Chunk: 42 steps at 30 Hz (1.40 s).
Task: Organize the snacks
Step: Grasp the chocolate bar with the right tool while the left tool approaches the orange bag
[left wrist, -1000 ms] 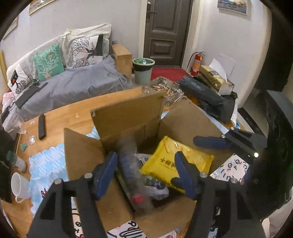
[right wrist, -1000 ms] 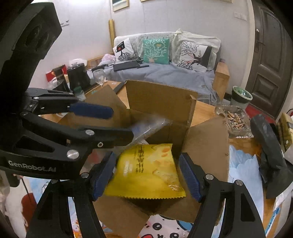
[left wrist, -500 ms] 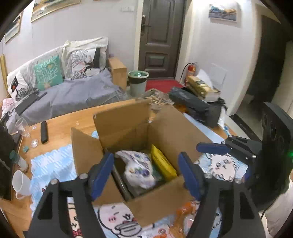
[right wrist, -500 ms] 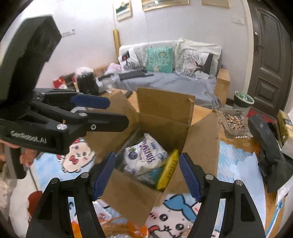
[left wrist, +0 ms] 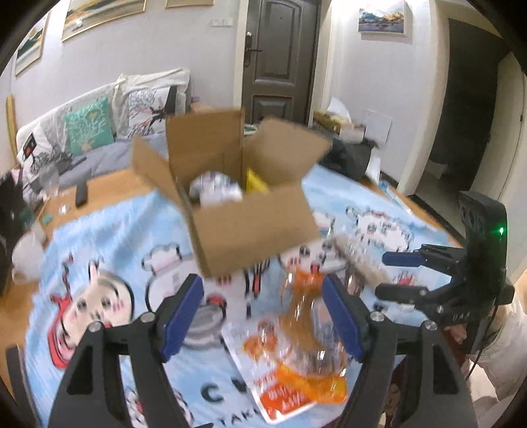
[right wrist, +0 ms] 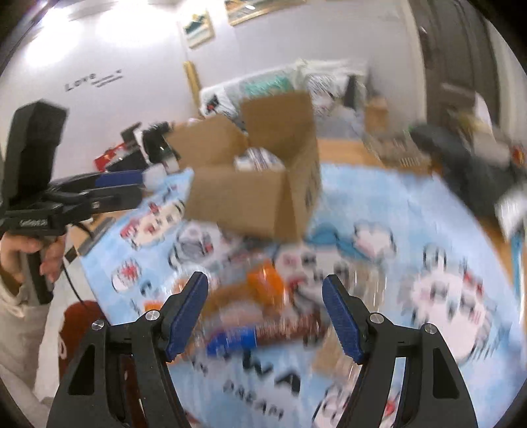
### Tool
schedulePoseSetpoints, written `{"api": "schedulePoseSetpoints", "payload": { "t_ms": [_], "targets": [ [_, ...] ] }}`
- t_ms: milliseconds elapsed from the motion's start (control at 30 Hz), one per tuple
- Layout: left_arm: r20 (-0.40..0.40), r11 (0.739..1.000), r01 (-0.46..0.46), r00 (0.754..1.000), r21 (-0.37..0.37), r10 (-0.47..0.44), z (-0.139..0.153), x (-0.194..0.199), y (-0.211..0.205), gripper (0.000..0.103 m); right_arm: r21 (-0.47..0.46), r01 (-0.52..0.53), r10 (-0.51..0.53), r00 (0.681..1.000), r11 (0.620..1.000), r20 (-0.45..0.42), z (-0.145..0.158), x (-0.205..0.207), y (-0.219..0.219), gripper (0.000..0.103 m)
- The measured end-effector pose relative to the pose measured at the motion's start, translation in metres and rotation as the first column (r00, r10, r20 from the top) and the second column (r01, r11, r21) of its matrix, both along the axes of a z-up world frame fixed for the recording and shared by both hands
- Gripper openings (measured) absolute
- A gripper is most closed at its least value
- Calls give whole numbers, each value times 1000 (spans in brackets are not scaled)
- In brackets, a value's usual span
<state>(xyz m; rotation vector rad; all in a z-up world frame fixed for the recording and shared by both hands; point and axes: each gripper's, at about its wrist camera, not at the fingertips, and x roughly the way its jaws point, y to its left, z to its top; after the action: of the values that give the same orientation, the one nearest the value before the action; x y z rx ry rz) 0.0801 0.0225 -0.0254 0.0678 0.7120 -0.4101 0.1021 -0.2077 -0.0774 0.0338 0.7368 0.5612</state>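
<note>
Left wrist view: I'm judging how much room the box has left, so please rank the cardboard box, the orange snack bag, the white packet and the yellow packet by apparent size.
1. cardboard box, clearly largest.
2. orange snack bag, though nearness to the camera inflates it.
3. white packet.
4. yellow packet, partly hidden in the box, so its true size is unsure.

Pale walls, dark door (left wrist: pixel 275 59), cushioned sofa (left wrist: pixel 98 138) (framed pictures (left wrist: pixel 383 16) above)
</note>
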Motion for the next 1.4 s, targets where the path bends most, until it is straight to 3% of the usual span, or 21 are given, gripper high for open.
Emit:
{"api": "schedulePoseSetpoints", "payload": {
  "t_ms": [167, 233, 500, 767, 867, 1000, 1200, 1300, 1400],
  "targets": [
    [-58, 999, -2, 998, -37, -1, -36, -12, -9, 72, 8, 139, -138, 989, 990, -48, -38, -7, -15, 63],
    [-63, 999, 14, 998, -42, -16, -40, -13, -14, 72, 24, 143, -142, 988, 989, -62, -40, -6, -15, 53],
    [-80, 999, -3, 997, -48, 0, -46, -6, -12, 72, -12, 138, -139, 986, 990, -89, -44, 1, 17, 49],
    [-94, 997, -61, 994, -49, 56, -55, -6, 8, 49, -125, 206, -212, 977, 971, -36, -47, 4, 36, 49],
    [-112, 996, -89, 990, -32, 85, -64, -5, 14, 44, -162, 191, -196, 981, 968, -14, -44, 1, 33, 35],
    [-119, 993, -115, 986, 37, 119, -77, -5, 13, 44, -204, 175, -180, 984, 963, -8, -41, -4, 24, 27],
    [-115, 992, -77, 989, 99, 89, -85, -7, -7, 44, -170, 173, -181, 983, 970, -33, -41, -7, 9, 26],
    [-120, 995, -54, 991, 87, 64, -85, -8, -17, 44, -162, 174, -182, 983, 971, -37, -41, -7, 7, 27],
    [-126, 993, -56, 990, 107, 70, -88, -5, -30, 52, -161, 174, -182, 983, 971, -36, -41, -8, 6, 27]
  ]
}}
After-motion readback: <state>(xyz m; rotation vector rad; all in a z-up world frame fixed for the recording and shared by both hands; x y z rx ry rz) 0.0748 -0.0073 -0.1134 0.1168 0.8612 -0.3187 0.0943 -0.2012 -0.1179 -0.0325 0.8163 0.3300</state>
